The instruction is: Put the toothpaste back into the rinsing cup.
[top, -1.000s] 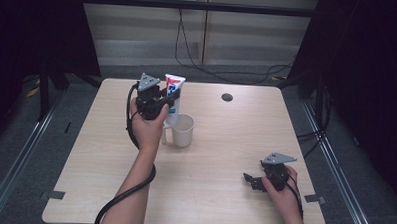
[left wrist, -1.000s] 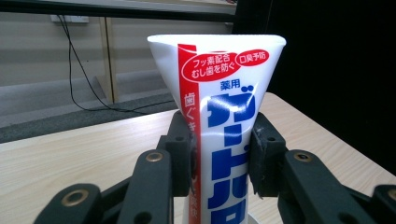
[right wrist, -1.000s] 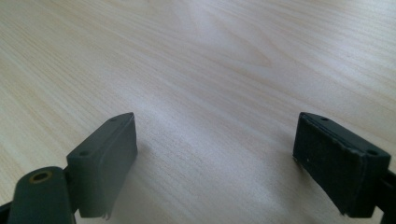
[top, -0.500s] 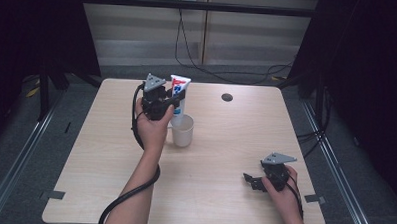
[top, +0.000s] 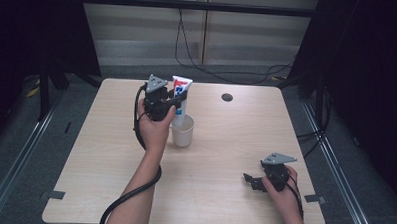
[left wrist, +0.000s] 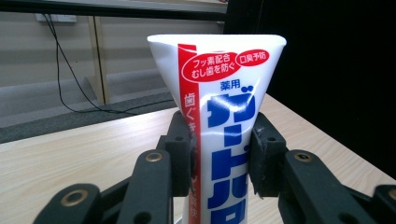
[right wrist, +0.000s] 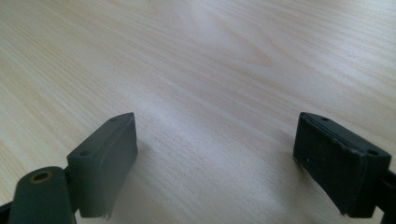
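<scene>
A white toothpaste tube [top: 181,91] with red and blue print stands upright, crimped end up, over a white cup [top: 182,130] at the middle of the table. My left gripper [top: 174,102] is shut on the tube. In the left gripper view the tube [left wrist: 219,116] is squeezed between both black pads [left wrist: 180,151]. Whether the tube's lower end sits inside the cup I cannot tell. Near the table's front right, my right gripper [top: 250,181] rests low over the wood, open. In the right gripper view, the gripper [right wrist: 215,163] holds its jaws wide apart with bare wood between them.
The light wooden table [top: 235,143] has a small dark round grommet [top: 227,97] at its back right. Black cables [top: 136,115] trail from the left gripper along the forearm. Dark curtains flank both sides, and a metal rail runs along the floor left and right.
The left gripper and the tube have shifted slightly right and toward the cup. The right hand has stayed in place.
</scene>
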Available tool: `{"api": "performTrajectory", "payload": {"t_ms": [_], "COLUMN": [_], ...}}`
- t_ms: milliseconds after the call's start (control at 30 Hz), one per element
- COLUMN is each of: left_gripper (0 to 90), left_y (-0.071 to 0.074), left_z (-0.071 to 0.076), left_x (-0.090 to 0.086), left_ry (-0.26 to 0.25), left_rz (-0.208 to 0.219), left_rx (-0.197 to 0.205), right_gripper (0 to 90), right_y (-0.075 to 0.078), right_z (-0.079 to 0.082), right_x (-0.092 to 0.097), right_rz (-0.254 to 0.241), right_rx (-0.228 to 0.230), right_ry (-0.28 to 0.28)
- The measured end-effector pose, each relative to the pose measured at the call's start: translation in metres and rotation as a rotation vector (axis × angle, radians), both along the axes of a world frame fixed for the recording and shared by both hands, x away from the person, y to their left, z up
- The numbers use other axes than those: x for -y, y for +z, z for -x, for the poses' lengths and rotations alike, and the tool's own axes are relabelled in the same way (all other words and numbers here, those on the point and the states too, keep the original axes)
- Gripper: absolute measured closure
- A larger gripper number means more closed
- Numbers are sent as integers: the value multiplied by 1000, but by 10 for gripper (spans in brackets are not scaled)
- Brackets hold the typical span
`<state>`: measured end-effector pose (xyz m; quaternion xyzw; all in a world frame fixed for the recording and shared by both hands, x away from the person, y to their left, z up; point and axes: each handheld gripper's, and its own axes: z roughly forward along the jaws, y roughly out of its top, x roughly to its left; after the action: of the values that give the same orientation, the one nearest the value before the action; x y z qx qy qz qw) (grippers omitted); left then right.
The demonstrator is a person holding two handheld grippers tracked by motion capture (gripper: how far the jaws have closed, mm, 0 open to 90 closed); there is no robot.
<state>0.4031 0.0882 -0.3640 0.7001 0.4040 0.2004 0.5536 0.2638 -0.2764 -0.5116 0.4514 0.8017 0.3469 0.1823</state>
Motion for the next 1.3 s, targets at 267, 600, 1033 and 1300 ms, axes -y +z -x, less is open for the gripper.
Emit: {"api": "performTrajectory", "payload": {"t_ms": [267,600,1033,1300], "left_gripper": [659,657,654,652], "left_y": [-1,-9,-17,-20], "left_z": [0,-3,-4,-4], "left_x": [2,6,7,9], "left_ry": [-1,1,-3,-2], "left_rz": [-18,-26,-41,-41], "left_rx": [9,0,-15,-15], "right_gripper": [133,133,133,133], "right_y": [0,0,0,0], "right_z": [0,0,0,1], "right_x": [0,0,0,0], "right_rz": [0,0,-2,-3], "right_rx": [0,0,-2,-3], "right_ry": [0,1,-2,-2]}}
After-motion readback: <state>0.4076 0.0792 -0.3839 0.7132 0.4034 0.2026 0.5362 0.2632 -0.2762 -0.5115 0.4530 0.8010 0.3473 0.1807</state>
